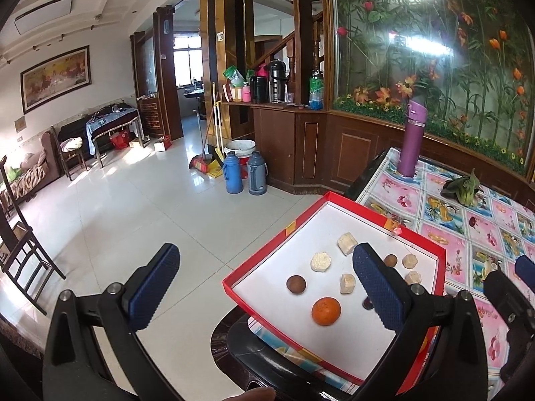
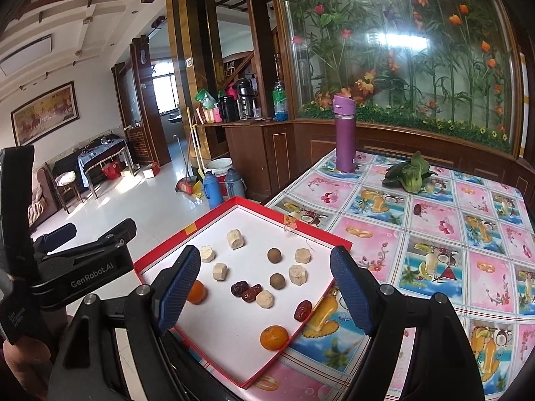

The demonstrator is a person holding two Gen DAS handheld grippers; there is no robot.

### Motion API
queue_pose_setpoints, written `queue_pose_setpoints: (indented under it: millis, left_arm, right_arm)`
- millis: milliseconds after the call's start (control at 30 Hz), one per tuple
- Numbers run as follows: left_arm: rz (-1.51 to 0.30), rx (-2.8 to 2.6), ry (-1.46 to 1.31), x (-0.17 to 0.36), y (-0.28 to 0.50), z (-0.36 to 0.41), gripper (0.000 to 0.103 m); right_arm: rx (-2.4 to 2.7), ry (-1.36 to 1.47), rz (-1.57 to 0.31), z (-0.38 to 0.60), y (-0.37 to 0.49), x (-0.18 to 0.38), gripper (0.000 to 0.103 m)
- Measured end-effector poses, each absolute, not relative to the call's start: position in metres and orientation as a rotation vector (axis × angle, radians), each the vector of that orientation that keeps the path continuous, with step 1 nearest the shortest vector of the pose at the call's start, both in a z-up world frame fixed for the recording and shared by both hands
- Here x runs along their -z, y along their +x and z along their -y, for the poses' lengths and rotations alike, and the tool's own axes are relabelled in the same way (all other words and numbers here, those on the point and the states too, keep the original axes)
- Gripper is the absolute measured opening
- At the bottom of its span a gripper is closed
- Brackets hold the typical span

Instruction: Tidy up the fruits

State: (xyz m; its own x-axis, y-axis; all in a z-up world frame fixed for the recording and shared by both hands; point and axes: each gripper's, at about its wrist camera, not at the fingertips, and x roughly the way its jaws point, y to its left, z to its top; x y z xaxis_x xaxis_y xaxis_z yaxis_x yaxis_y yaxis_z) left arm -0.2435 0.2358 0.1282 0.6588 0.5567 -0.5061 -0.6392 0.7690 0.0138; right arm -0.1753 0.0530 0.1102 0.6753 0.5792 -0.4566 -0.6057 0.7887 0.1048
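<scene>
Fingers of both grippers are spread wide and grasp nothing. Left gripper (image 1: 267,287) hovers above the near left edge of a shallow red box (image 2: 187,234) with a white floor; one of its blue fingers (image 1: 381,287) is over the box, the other over the tiled floor beyond the bench. Right gripper (image 2: 267,290) hovers above the box's near right part. The box lies on the near left corner of the bench (image 2: 434,234), overhanging it slightly. Inside the box lie two oranges (image 2: 274,337), one near its front corner and one by its left wall, two brown round fruits (image 2: 275,255), several pale banana chunks (image 2: 235,239) and dark red dates (image 2: 245,290), scattered apart. Beyond the box stand a purple flask (image 2: 344,133) and, right of that, a leafy green vegetable (image 2: 409,173).
</scene>
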Motion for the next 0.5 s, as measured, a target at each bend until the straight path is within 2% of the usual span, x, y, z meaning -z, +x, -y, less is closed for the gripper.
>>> queue_pose_setpoints:
  millis: [500]
  left_arm:
    - [-0.487, -0.722, -0.164, -0.1267, -0.25, -0.2366, 0.103]
  right_arm:
    - [-0.679, -0.081, -0.489, -0.0612, -0.1793, -0.1097, 0.08]
